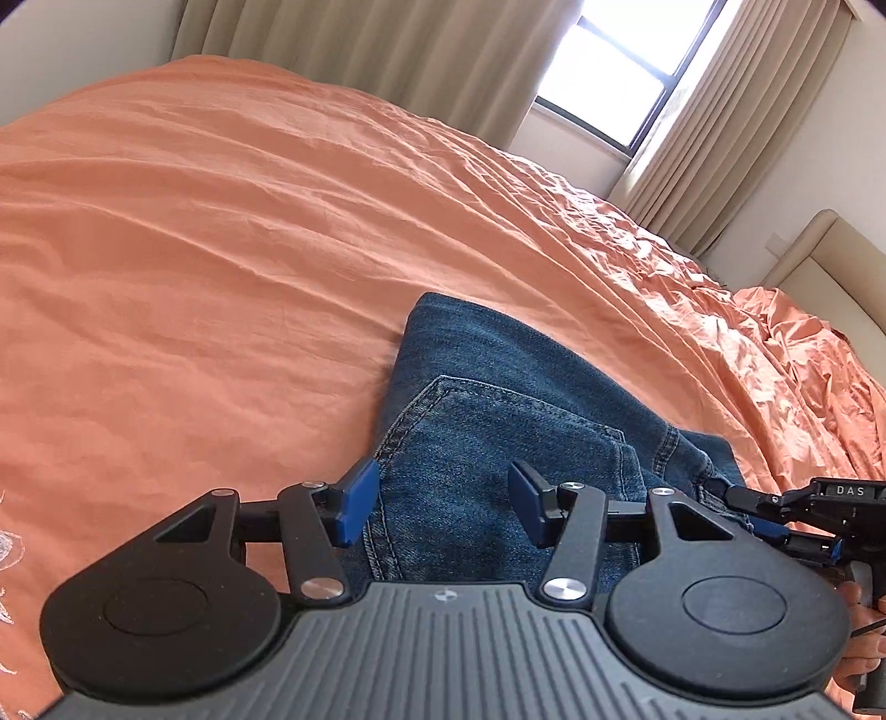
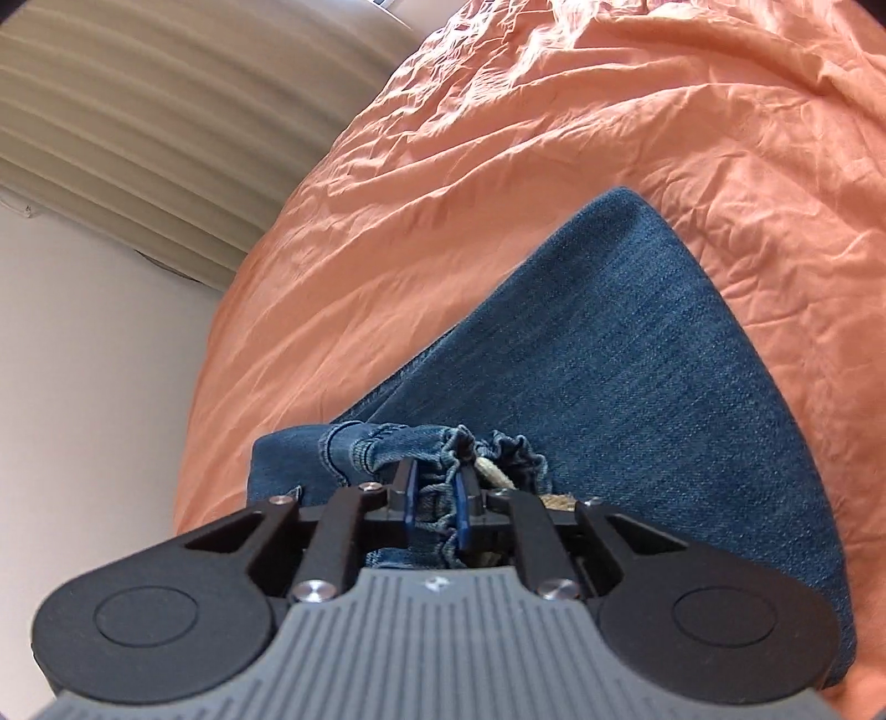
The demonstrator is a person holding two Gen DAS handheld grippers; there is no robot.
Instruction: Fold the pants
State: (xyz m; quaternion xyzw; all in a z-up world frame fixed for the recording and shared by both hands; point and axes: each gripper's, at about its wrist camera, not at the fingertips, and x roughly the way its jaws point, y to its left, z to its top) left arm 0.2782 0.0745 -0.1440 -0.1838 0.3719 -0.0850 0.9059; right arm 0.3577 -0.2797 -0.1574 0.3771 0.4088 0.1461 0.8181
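Pants [image 1: 498, 387] lie on the bed [image 1: 221, 249], curtains [image 1: 360, 50] and window [image 1: 620, 72] behind it, headboard [image 1: 830, 260] at right.

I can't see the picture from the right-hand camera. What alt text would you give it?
The right gripper pinches the gathered, frayed edge of folded blue jeans lying on a wrinkled orange bedsheet. Beige curtains hang in the upper left.

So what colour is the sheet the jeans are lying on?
Plain orange bed sheet, wrinkled, no pattern on most of it; the left wrist view shows it best.
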